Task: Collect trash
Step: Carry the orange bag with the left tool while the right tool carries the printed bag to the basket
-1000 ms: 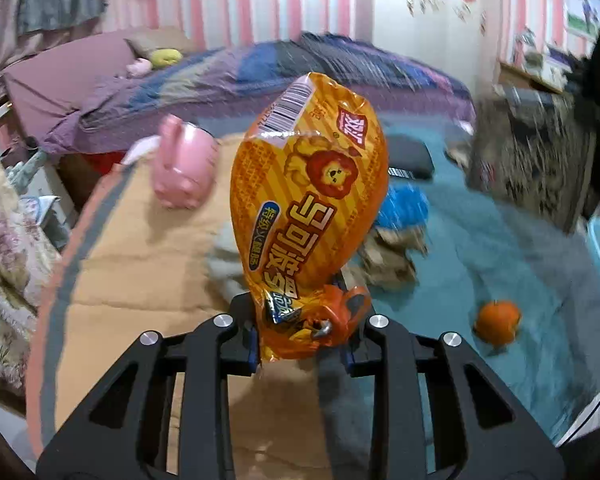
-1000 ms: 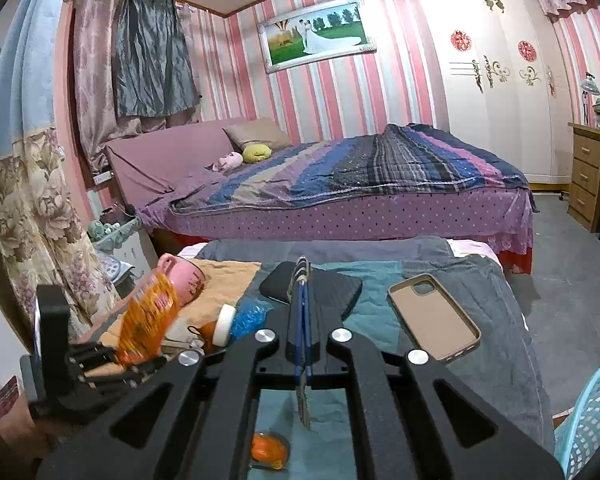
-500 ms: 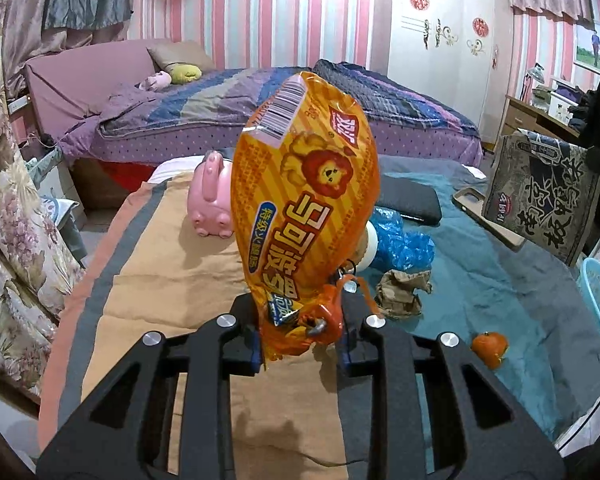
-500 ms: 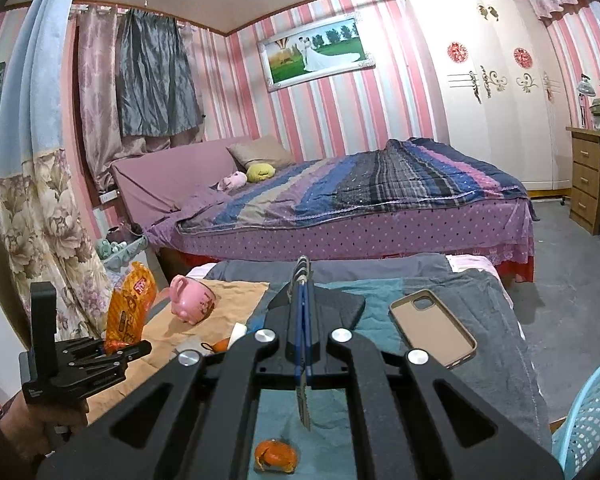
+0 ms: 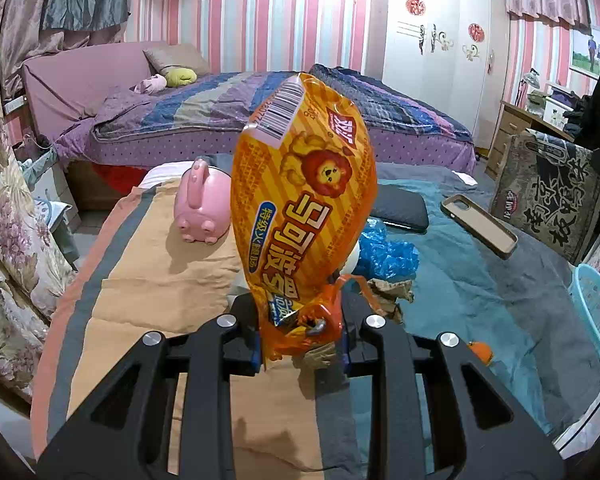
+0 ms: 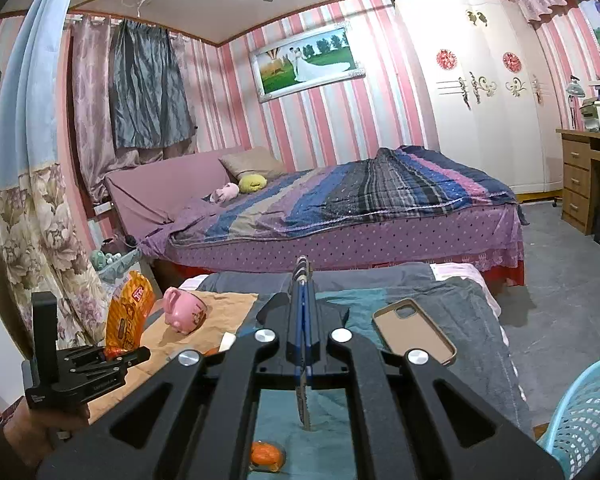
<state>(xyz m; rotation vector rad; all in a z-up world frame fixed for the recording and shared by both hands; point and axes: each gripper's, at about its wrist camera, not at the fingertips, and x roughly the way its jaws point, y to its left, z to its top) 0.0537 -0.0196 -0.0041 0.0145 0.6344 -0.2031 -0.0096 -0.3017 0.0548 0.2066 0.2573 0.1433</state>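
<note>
Since a second ago both views have tilted up, so the far wall and ceiling fill more of the frame and the table sits lower. At the lower centre of the left wrist view, the left gripper (image 5: 300,344) clamps the crumpled bottom end of the orange snack bag (image 5: 304,208), which stands upright between the jaws and hides the middle of the frame. Right of the bag lie a blue plastic wad (image 5: 388,252) and a scrap of brown paper (image 5: 392,292), with an orange peel (image 5: 480,350) at the lower right, all on the cloth-covered table (image 5: 140,280). A pink piggy bank (image 5: 200,208) lies to the left, and a phone (image 5: 478,228) to the right.

Only this view shows a dark printed bag (image 5: 548,196) standing at the right edge.

In the right wrist view the right gripper (image 6: 302,320) has its jaws pressed together with nothing between them. At the lower left, a hand (image 6: 40,428) holds the left gripper (image 6: 116,354) with the snack bag (image 6: 126,312) upright in it. Lower right, the blue basket (image 6: 584,412); whether anything lies inside cannot be told.
</note>
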